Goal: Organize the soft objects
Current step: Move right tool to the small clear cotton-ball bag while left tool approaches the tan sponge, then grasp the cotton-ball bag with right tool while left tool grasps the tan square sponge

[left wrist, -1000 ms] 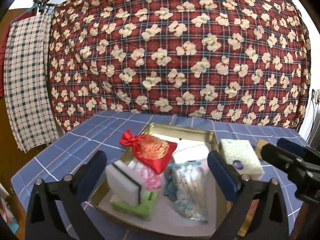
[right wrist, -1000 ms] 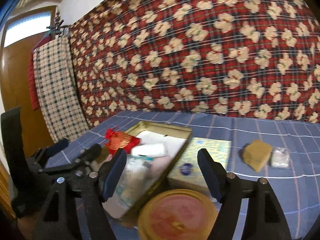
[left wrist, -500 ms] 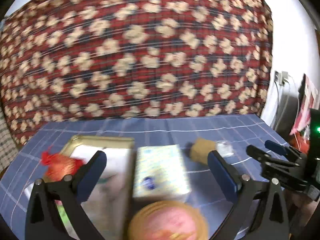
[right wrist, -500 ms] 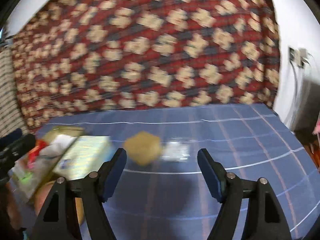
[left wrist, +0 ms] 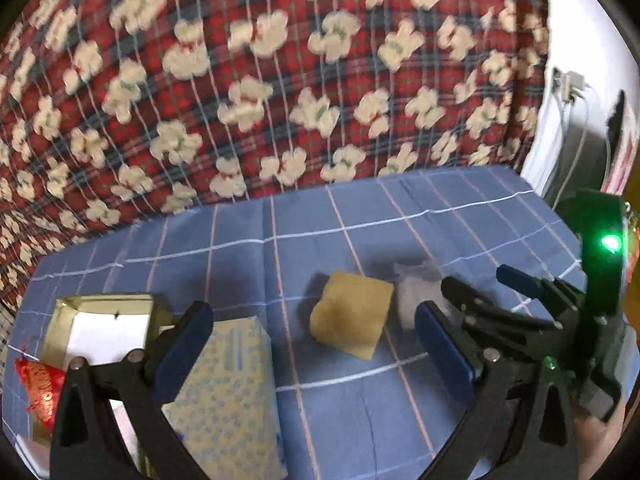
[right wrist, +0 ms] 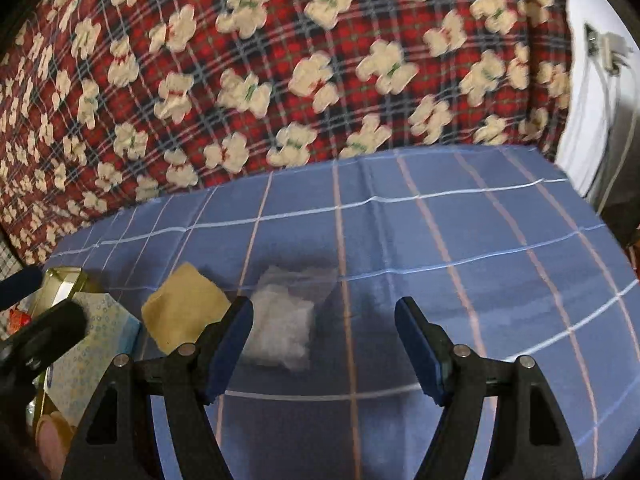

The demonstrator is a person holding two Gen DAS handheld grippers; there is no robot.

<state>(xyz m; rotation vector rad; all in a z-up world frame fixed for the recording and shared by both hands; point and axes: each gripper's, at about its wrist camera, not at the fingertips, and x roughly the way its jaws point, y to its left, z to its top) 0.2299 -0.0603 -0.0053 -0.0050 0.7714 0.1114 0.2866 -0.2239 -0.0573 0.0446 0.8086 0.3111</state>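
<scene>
Part of the sorting looks done: at the lower left of the left wrist view the gold tin point(left wrist: 100, 308) already holds a red pouch point(left wrist: 40, 388) among other things. The tan sponge point(left wrist: 352, 314) and a clear packet point(right wrist: 286, 320) (its contents are blurred, possibly cotton) lie side by side mid-frame on the blue cloth point(right wrist: 440, 240). The left gripper point(left wrist: 312, 350) and right gripper point(right wrist: 324, 340) both gape wide, empty.

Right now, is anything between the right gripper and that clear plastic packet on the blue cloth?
Nothing visible. The right gripper is open and empty, and the clear packet lies just ahead by its left finger, beside the tan sponge.
</scene>
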